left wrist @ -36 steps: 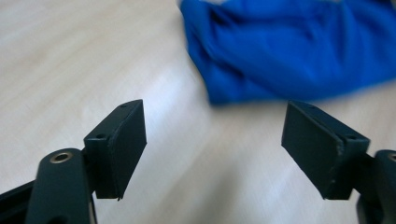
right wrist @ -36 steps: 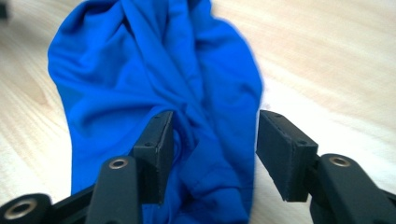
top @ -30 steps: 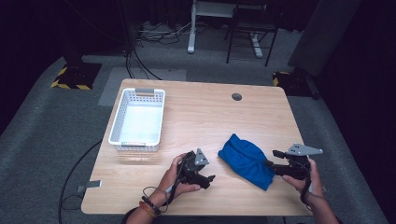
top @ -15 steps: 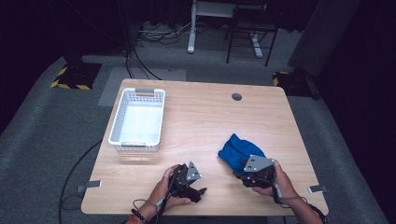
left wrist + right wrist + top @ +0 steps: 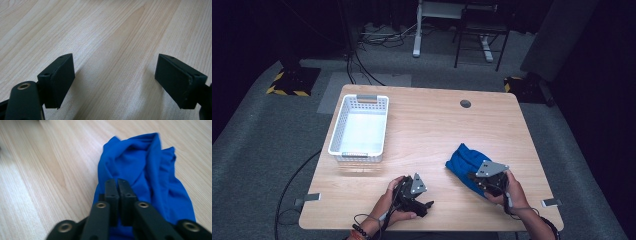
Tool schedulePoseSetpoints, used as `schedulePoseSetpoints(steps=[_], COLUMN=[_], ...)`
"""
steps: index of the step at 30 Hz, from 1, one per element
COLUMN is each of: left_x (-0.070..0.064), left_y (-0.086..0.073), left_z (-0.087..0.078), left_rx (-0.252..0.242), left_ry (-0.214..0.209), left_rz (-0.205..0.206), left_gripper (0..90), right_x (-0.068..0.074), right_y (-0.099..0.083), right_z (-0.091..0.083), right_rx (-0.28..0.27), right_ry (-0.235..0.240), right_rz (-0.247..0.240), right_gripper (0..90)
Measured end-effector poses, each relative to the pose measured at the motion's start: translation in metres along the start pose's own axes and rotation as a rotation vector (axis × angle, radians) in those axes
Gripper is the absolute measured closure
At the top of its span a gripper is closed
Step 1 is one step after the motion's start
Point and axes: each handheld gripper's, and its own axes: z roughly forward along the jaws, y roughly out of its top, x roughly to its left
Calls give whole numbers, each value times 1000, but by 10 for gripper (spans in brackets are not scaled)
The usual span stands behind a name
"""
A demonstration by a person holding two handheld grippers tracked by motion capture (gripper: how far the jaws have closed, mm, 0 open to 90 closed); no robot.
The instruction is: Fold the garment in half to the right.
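Blue cloth (image 5: 464, 162) is seen crumpled on the wooden table (image 5: 437, 130), right of centre and toward the near edge. The right gripper (image 5: 482, 181) is held at the cloth's near edge, over the fabric. In the right gripper view the two black jaws are pressed together with no gap, lying over the blue cloth (image 5: 147, 182); whether a fold is pinched between them cannot be told. The left gripper (image 5: 424, 205) is held low at the table's near edge, left of the cloth and apart from it. In the left gripper view its jaws are spread wide, with bare wood grain (image 5: 112, 37) between them and nothing held. A white plastic basket (image 5: 358, 129) is set on the left part of the table, well apart from both grippers and the cloth. A round grommet hole (image 5: 465, 104) is seen near the far edge.
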Motion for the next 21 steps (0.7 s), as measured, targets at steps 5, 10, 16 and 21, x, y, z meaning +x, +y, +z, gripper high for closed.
schedulePoseSetpoints(steps=[5,10,16,21], left_x=[0,0,-1,-1], left_y=[0,0,0,5], left_z=[0,0,1,2], left_rx=[0,-1,-3,20], left_ry=[0,1,2,3], left_rz=[0,-1,-3,-5], left_gripper=[162,162,161,161], right_x=[-18,-39,-79,-97], right_y=[-4,-13,-29,-49], right_z=[-10,-13,-6,-1], right_rx=[-27,-29,37,77], right_ry=[-15,-47,-127,-153], right_rz=[74,149,224,293], right_gripper=[900,898,827,695])
